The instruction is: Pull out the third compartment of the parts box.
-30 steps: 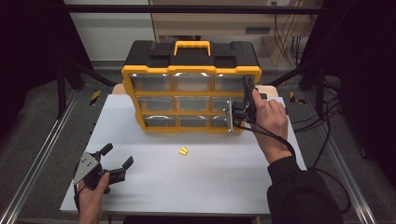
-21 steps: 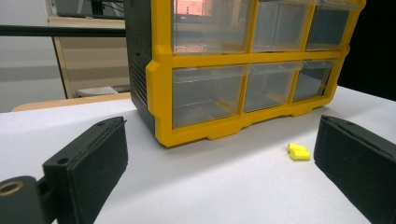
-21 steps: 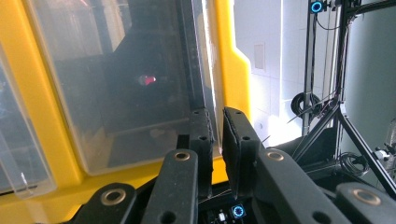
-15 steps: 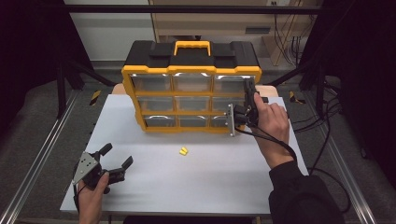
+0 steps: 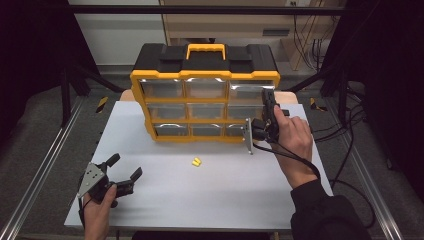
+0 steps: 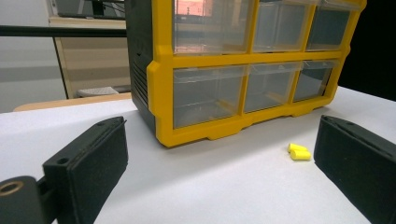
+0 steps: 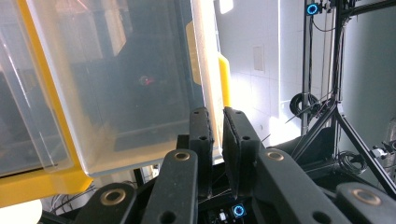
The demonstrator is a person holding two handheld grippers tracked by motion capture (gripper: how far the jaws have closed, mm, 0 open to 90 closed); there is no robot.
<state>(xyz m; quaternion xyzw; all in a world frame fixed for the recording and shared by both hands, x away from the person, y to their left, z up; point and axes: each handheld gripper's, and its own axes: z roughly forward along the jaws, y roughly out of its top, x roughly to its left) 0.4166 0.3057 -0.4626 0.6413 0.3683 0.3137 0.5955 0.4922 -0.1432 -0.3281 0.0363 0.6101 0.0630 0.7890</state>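
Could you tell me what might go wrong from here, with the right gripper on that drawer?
1. The right gripper pinches only the thin clear edge of a drawer; it might slip off during a pull.
2. The organizer stands free on the table, and the left gripper rests open, away from it, so a pull might drag or tip it.
3. The yellow piece lies loose in front and could get knocked.

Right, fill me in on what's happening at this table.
A person works at a yellow drawer cabinet on the white table. The right tool is shut on the lip of a clear drawer at the cabinet's right side, about to pull it by the look of it. The left tool rests open near the table's front left. A small yellow piece lies loose before the cabinet.
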